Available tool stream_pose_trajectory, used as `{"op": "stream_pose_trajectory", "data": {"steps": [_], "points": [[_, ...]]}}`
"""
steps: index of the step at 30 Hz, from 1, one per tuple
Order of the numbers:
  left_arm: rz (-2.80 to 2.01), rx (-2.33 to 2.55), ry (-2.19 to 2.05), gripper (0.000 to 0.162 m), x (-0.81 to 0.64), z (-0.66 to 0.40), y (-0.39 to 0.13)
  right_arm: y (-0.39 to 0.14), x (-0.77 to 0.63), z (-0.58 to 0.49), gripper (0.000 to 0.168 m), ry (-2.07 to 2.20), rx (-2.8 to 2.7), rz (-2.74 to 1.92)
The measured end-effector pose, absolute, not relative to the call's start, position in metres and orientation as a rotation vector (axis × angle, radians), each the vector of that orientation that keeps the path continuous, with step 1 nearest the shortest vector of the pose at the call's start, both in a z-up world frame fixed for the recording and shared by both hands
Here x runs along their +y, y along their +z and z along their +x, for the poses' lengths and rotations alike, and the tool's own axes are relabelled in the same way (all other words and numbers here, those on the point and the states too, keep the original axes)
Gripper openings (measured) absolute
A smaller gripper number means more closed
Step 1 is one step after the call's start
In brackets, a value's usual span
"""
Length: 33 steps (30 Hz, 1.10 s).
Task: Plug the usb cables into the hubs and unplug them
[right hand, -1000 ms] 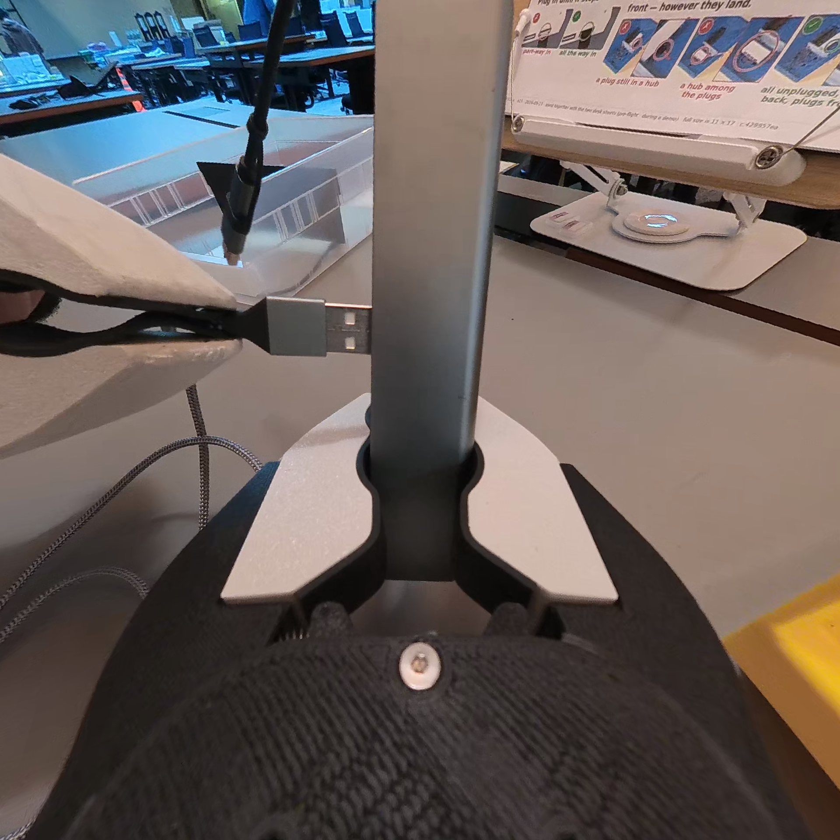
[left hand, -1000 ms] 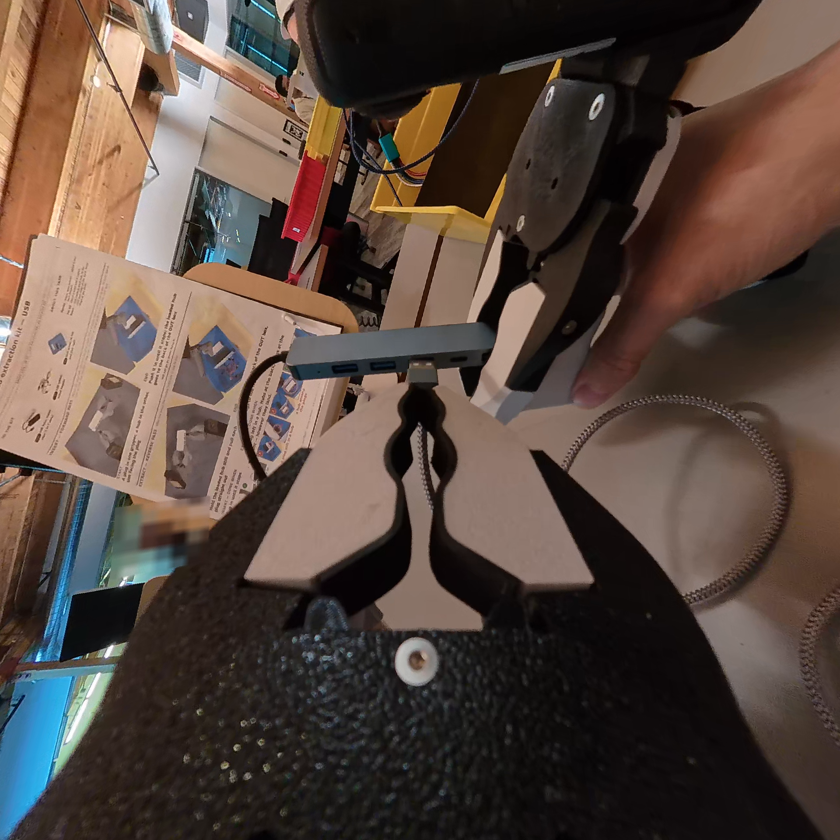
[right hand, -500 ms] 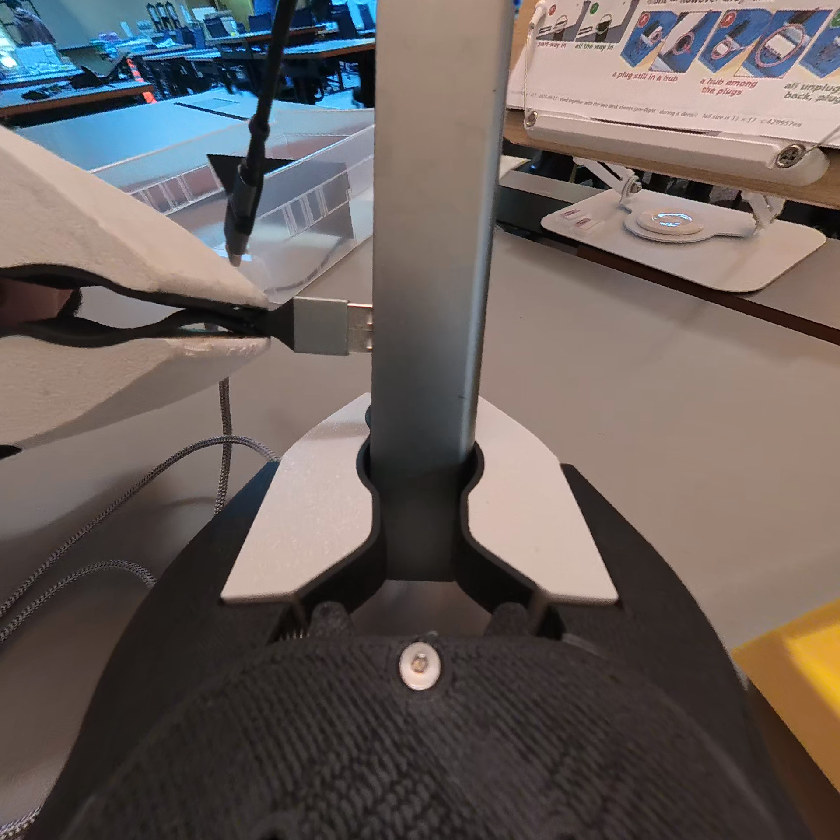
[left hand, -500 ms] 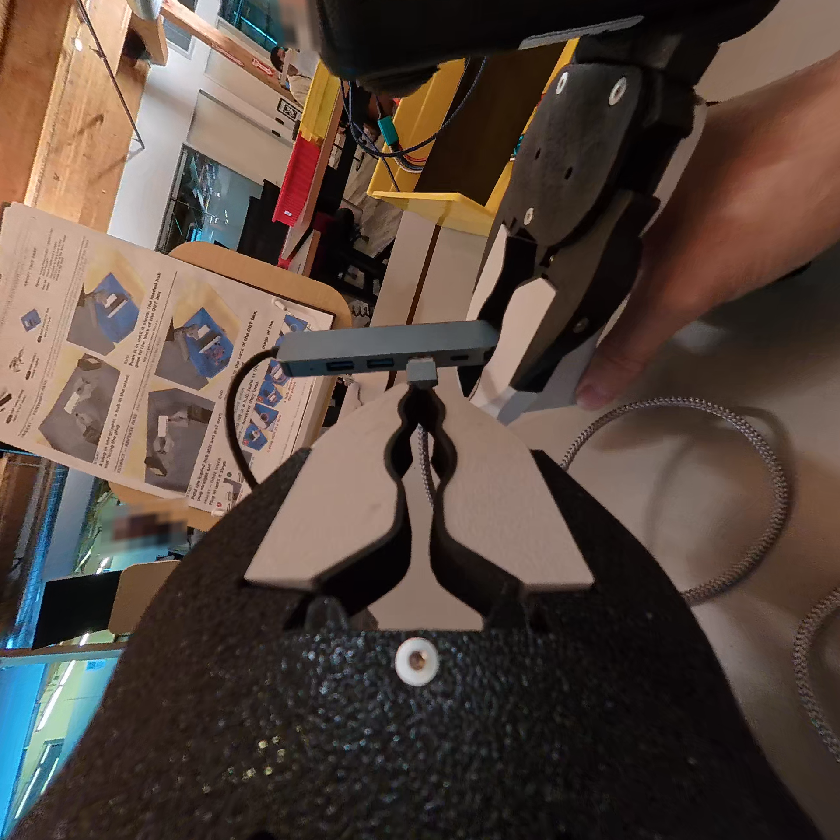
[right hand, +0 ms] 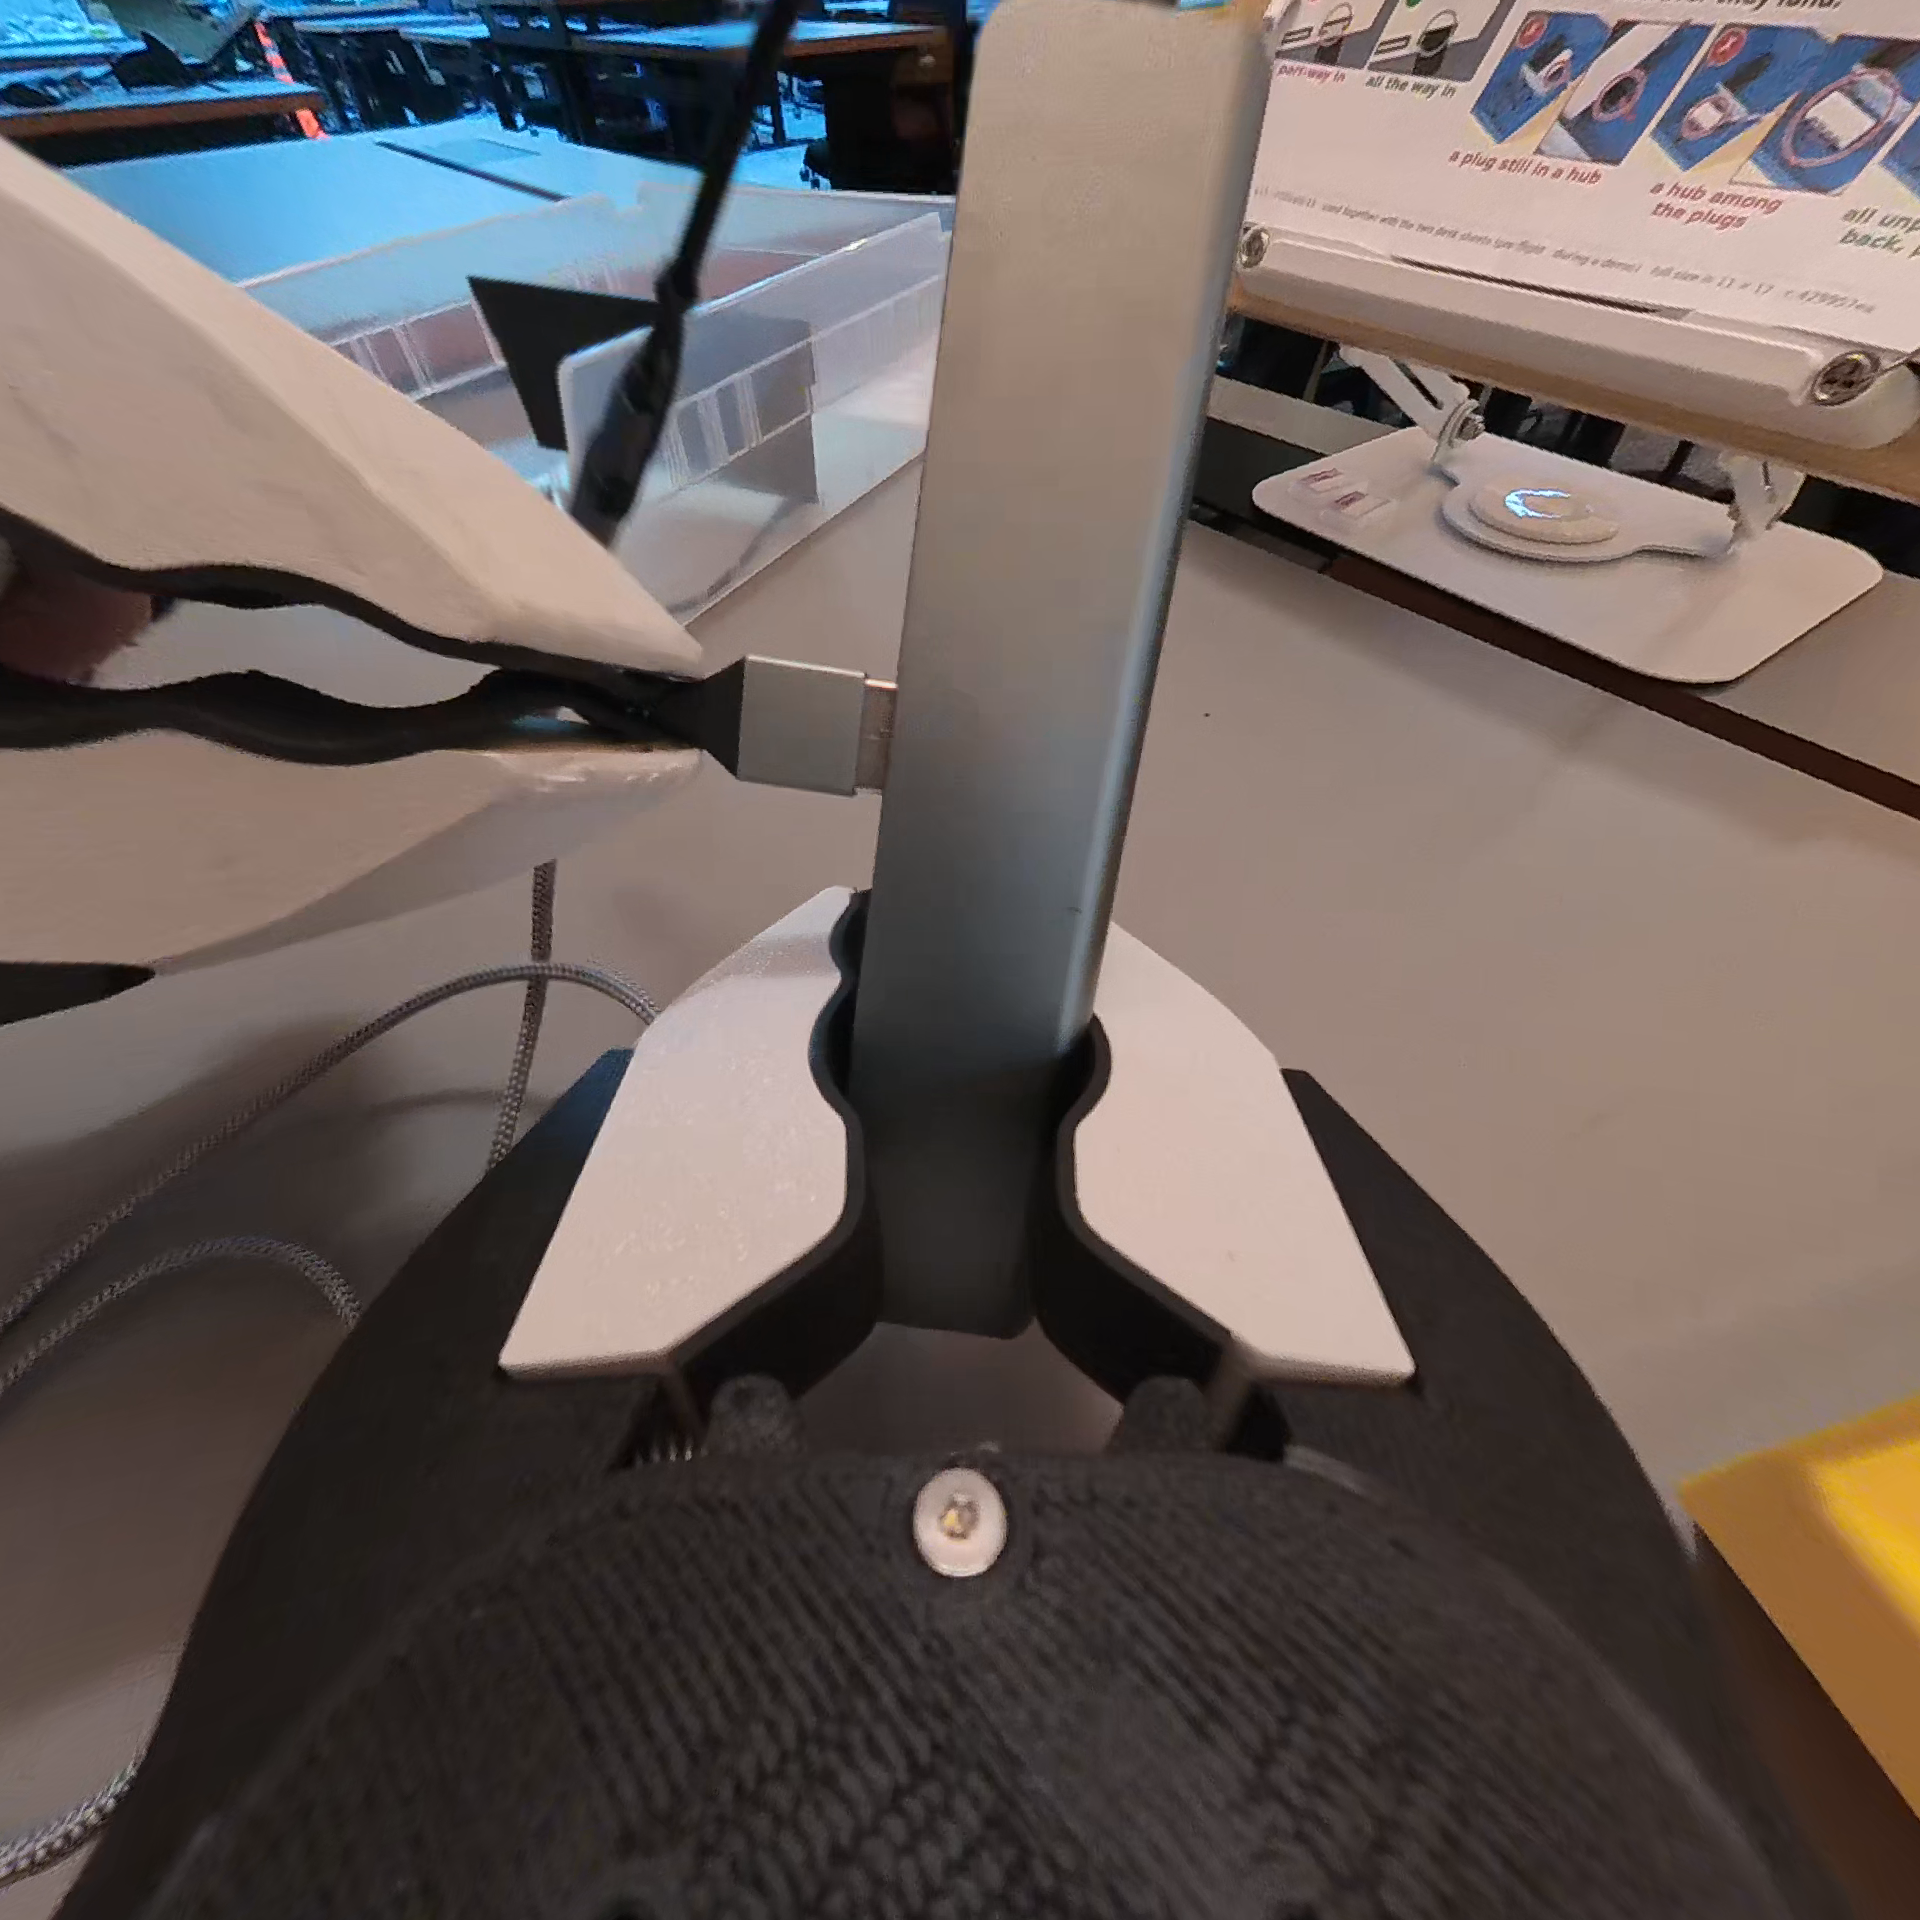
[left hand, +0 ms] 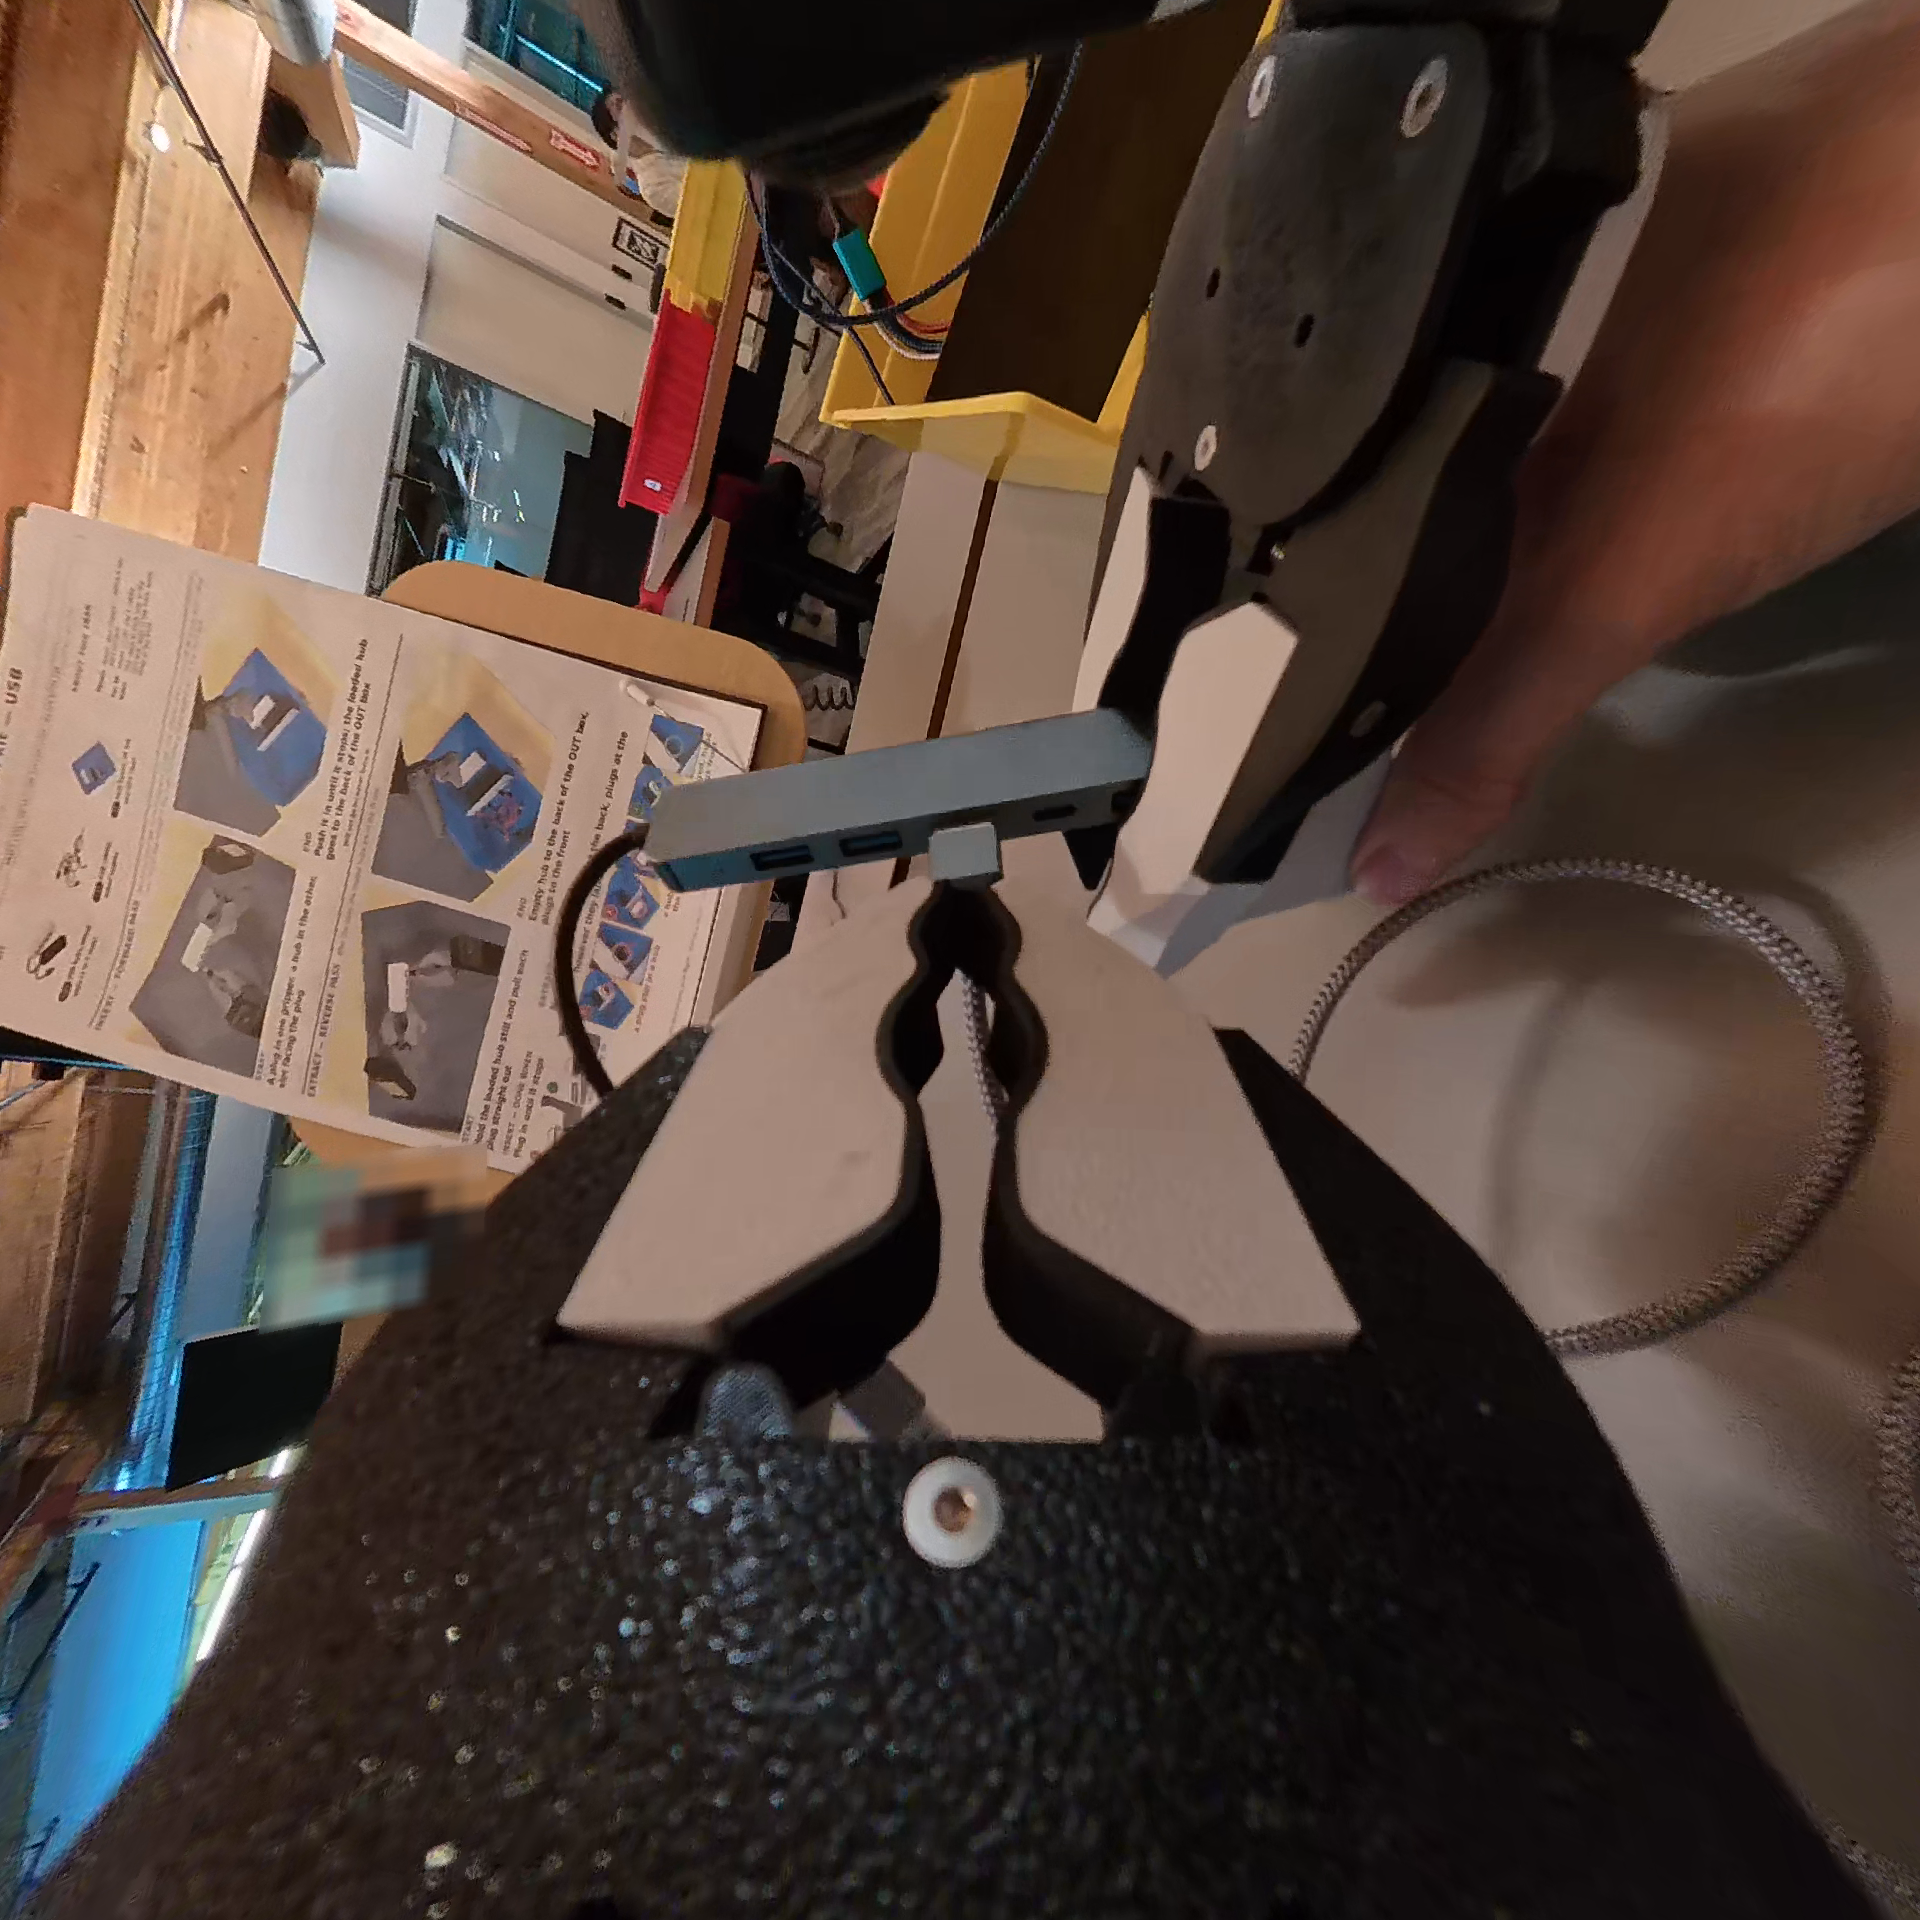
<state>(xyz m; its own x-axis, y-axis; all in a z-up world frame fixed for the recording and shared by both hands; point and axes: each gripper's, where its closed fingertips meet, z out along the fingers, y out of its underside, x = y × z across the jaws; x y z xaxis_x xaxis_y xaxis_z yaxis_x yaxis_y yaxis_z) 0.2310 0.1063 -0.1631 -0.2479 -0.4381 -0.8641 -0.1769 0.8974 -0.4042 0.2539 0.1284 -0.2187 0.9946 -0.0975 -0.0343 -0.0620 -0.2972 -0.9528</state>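
Left wrist view. The left gripper point(left hand: 961, 997) has its fingers closed narrow on the braided cable just behind the USB plug point(left hand: 964, 854). The plug's grey shell meets the port face of the grey hub point(left hand: 904, 800), right of two blue ports; almost no bare metal shows, so it appears nearly or fully seated. The right gripper point(left hand: 1153, 800) clamps the hub's right end, with a person's hand point(left hand: 1558, 582) behind it. The hub's own black lead point(left hand: 571, 956) curls off its left end. The braided cable point(left hand: 1766, 1143) loops on the pale table point(left hand: 1610, 1558) to the right.

Right wrist view. The right gripper point(right hand: 961, 1049) holds the hub point(right hand: 1049, 520) upright, fingers closed firmly on its near end. The left gripper point(right hand: 665, 707) enters from the left, pinching the plug point(right hand: 805, 727), whose tip is sunk into the hub's left edge.

Assessment. The step in hand is insertion, judged at or near completion. The next move calls for a final straight push to confirm seating, then a straight pull along the plug's axis with the hub held steady.

Surface and room. The table is pale grey and smooth. A printed instruction sheet point(left hand: 312, 831) stands on a board at far left; a white stand base point(right hand: 1621, 561) sits far right, a clear plastic bin point(right hand: 727, 312) far left, and a yellow bin point(right hand: 1829, 1558) near right. Further tables fill the room beyond.
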Motion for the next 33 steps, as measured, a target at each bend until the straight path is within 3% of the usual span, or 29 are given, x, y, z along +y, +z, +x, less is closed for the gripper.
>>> {"op": "stream_pose_trajectory", "data": {"steps": [21,25,33], "points": [[-0.413,1.741,-0.484,0.004,0.095,0.236,-0.156,-0.212,0.125,0.256,0.033,0.088,0.153,-1.813],[-0.387,1.718,-0.522,0.02,0.091,0.237,-0.157,-0.212,0.126,0.252,0.033,0.115,0.132,-1.813],[-0.365,1.719,-0.539,0.027,0.087,0.239,-0.158,-0.21,0.126,0.252,0.033,0.146,0.133,-1.803]]}}
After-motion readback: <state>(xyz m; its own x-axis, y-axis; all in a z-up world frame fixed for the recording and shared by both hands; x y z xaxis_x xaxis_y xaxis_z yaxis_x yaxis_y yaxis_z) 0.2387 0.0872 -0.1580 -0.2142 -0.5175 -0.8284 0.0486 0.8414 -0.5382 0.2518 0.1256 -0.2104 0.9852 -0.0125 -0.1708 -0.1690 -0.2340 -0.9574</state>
